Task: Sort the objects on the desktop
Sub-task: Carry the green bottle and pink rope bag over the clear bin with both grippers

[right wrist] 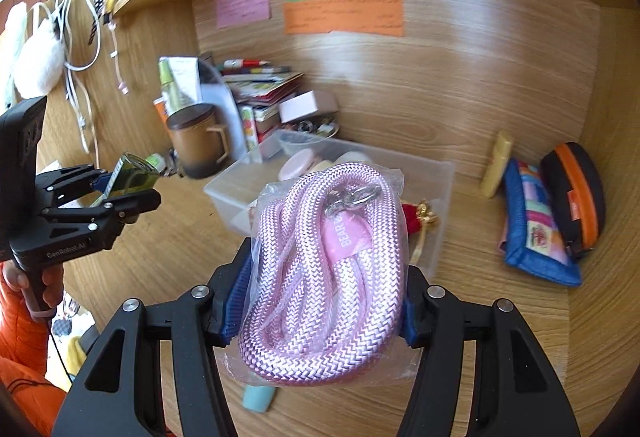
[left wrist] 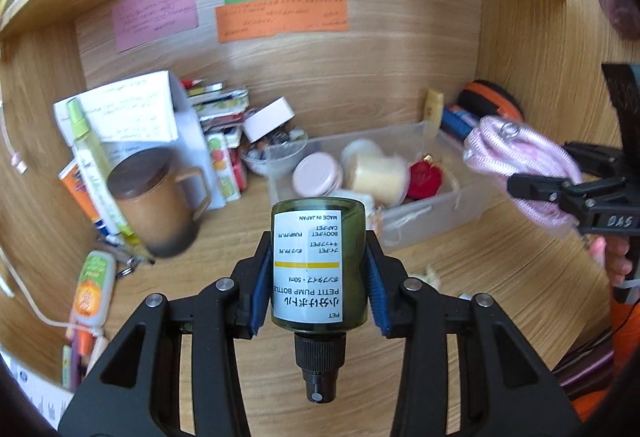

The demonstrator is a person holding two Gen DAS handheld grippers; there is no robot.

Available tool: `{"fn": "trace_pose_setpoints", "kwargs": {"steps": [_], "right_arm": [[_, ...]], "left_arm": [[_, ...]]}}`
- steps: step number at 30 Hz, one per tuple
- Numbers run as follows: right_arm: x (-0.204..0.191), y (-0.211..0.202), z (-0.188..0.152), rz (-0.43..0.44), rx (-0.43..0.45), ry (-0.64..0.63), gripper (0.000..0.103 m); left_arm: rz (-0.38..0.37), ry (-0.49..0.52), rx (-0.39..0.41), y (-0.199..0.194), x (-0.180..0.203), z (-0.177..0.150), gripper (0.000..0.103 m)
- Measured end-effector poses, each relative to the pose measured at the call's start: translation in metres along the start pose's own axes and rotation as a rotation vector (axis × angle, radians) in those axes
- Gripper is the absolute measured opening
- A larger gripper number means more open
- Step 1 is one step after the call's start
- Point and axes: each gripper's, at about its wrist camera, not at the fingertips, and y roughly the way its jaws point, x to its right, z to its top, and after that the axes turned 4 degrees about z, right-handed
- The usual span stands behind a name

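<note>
You hold a thing in each claw, up over the wooden desk (right wrist: pixel 500 317).

Your left gripper (left wrist: pixel 318 273) is clamped on the green pump bottle (left wrist: pixel 319 269). Your right gripper (right wrist: pixel 320 301) is clamped on the pink rope (right wrist: pixel 324 277) in its clear bag. The clear bin (left wrist: pixel 432 213) sits far back in the middle. There is bare desk near you, with wood walls left, right and behind.

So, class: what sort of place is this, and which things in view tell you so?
Probably a home study desk nook: coloured paper notes stuck on the wooden back panel, stacked books by a brown lidded mug, and a clear plastic bin of small items.
</note>
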Motion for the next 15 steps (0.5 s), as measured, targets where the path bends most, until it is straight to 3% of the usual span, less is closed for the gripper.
{"fn": "trace_pose_setpoints", "kwargs": {"steps": [15], "right_arm": [[0.038, 0.010, 0.017, -0.026, 0.037, 0.090, 0.055]], "left_arm": [[-0.078, -0.003, 0.020, 0.037, 0.005, 0.047, 0.041]]}}
